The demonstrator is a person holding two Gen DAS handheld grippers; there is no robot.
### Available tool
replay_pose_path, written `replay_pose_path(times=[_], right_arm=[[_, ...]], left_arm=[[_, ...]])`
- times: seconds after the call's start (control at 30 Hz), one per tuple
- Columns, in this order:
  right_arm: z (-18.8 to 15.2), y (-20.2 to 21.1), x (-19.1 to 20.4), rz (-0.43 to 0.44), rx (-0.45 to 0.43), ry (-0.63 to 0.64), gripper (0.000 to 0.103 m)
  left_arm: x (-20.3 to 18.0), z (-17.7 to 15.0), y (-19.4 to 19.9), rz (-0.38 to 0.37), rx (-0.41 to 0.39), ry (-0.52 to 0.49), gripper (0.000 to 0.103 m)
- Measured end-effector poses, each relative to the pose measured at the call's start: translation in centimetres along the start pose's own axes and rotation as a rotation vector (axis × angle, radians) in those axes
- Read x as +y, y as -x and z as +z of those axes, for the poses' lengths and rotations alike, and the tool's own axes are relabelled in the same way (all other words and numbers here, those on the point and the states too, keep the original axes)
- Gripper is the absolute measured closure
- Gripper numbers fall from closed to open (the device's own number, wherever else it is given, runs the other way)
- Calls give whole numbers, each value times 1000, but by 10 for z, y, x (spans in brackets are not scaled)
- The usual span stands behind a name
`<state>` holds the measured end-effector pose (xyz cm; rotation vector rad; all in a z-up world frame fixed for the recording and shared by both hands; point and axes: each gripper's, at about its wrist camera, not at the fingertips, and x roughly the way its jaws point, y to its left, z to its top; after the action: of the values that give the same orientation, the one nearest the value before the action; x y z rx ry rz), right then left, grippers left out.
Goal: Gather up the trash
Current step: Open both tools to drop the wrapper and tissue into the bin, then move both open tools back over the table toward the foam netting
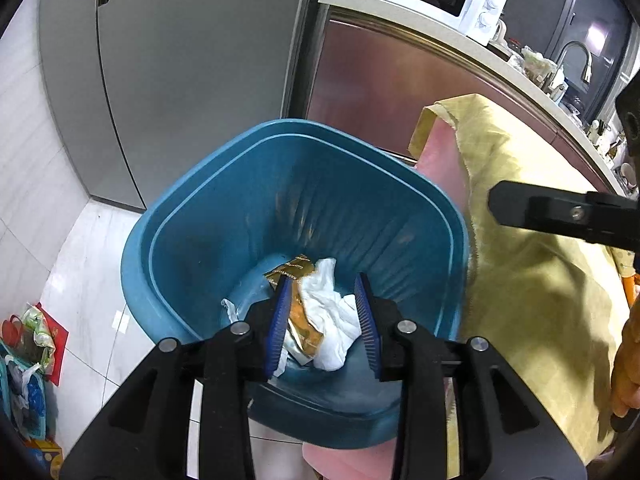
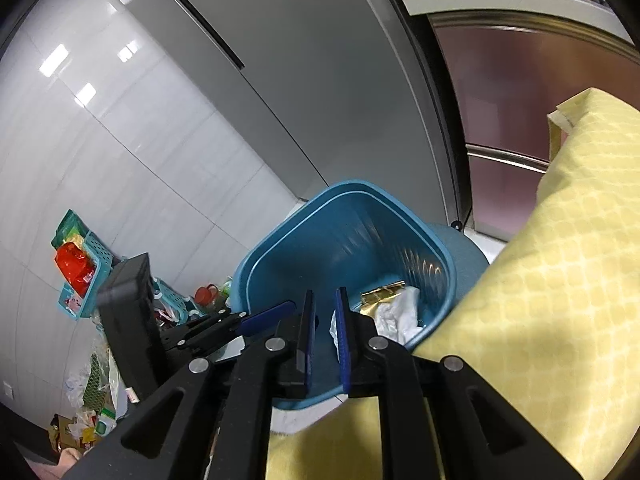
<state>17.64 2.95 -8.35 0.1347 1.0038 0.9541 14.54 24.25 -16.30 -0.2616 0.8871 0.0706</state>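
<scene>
Left hand-held gripper (image 1: 326,322) hangs over the blue trash bin (image 1: 168,240), jaws parted, nothing pinched, so the drop looks done; white tissue (image 1: 334,320) and gold wrapper (image 1: 298,270) lie on the bin floor; right hand-held gripper (image 2: 325,336) slightly parted, empty, beside the yellow-clothed table (image 2: 560,280).

The left gripper (image 1: 326,284) points steeply downward, its blue-padded fingers (image 1: 280,320) parted with a clear gap and nothing pressed between them. The right gripper (image 2: 325,304) also tilts downward, its pads (image 2: 307,336) only a narrow gap apart and gripping nothing. A hand (image 1: 628,364) shows at the left view's right edge.
</scene>
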Motion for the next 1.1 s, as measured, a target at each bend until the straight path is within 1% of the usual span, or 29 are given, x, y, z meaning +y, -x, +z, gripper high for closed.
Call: replay_pose_path(times=[0.07,0.13,0.23,0.3,0.37,0.5,0.63,0.83,1.03,1.1], right_arm=[[-1,8,1,4,-16,9,89],[-4,20,5,12,-37,20,88],[-10,38,8,21,-67,34,83],[-15,52,10,25,-89,47,82],[-22,68,11,21,-110,60,76],[-39,96,6,4,-146,71,75],[-53,128,-5,-11,-195,57,75],[-73,175,-17,-44,-279,33,74],[-98,227,-38,-114,-369,-18,74],[-109,249,-49,-147,-412,-46,73]], left_arm=[[-4,0,8,-7,-16,-7,69],[-9,1,19,-16,-42,-15,66],[-16,0,36,-39,-80,-32,62],[-25,0,49,-62,-109,-51,60],[-37,0,61,-93,-134,-72,58],[-58,-5,83,-156,-169,-109,58],[-89,-11,95,-215,-181,-164,57],[-135,-22,104,-299,-172,-241,57],[-172,-34,109,-373,-152,-296,57],[-184,-38,110,-393,-144,-315,57]])
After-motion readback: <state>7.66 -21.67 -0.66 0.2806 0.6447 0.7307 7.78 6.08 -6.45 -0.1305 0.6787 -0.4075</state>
